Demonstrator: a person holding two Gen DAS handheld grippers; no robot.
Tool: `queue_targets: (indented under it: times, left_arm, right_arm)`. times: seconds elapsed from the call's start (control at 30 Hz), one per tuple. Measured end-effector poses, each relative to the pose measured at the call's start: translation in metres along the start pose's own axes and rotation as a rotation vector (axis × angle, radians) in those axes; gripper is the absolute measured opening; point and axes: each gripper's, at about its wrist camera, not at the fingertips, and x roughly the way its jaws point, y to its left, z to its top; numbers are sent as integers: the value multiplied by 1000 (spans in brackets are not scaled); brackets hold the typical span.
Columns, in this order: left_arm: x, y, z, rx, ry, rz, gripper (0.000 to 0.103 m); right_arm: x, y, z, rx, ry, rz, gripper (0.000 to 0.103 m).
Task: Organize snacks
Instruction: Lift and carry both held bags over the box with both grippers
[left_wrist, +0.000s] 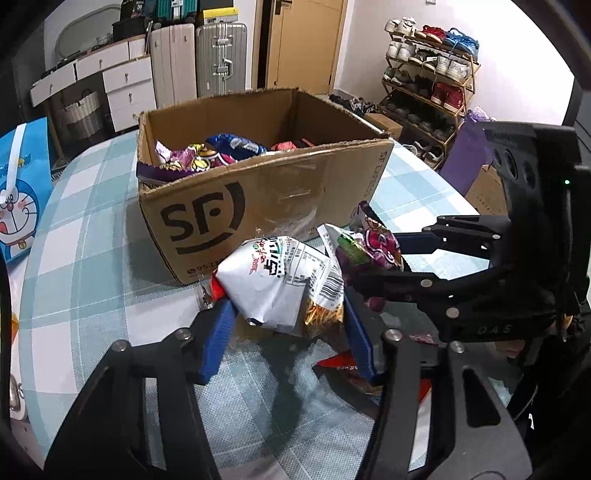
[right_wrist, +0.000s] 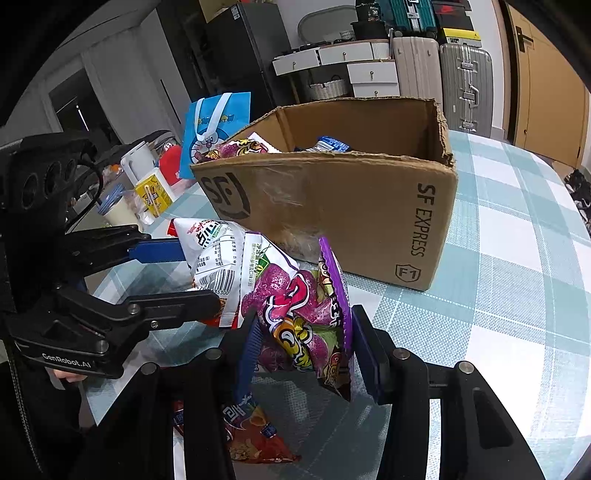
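Note:
My left gripper (left_wrist: 284, 314) is shut on a white snack bag (left_wrist: 280, 284) and holds it above the table, just in front of the open SF cardboard box (left_wrist: 258, 199). My right gripper (right_wrist: 303, 343) is shut on a purple snack bag (right_wrist: 299, 314), held right beside the white bag (right_wrist: 214, 254). The right gripper also shows in the left wrist view (left_wrist: 380, 266) with the purple bag (left_wrist: 369, 247). The left gripper shows in the right wrist view (right_wrist: 184, 273). The box (right_wrist: 332, 206) holds several snack packs (left_wrist: 207, 155).
A red snack pack (right_wrist: 251, 432) lies on the checked tablecloth (right_wrist: 517, 295) under the grippers; it also shows in the left wrist view (left_wrist: 351, 369). A blue Doraemon gift bag (left_wrist: 22, 192) stands left of the box. Cups and a yellow carton (right_wrist: 151, 195) sit beyond.

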Motion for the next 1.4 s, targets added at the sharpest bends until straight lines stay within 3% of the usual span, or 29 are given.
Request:
queue_targets:
  times: [0.37, 0.97, 1.4]
  left_arm:
    - [-18, 3, 6, -13, -61, -14, 48]
    - [-93, 7, 18, -85, -259, -33, 48]
    - [-104, 13, 24, -98, -298, -18, 47]
  right_arm:
    - [-21, -8, 2, 10, -51, -12, 48]
    - [-80, -12, 14, 43, -224, -17, 48]
    - [-85, -15, 18, 67, -252, -14, 48]
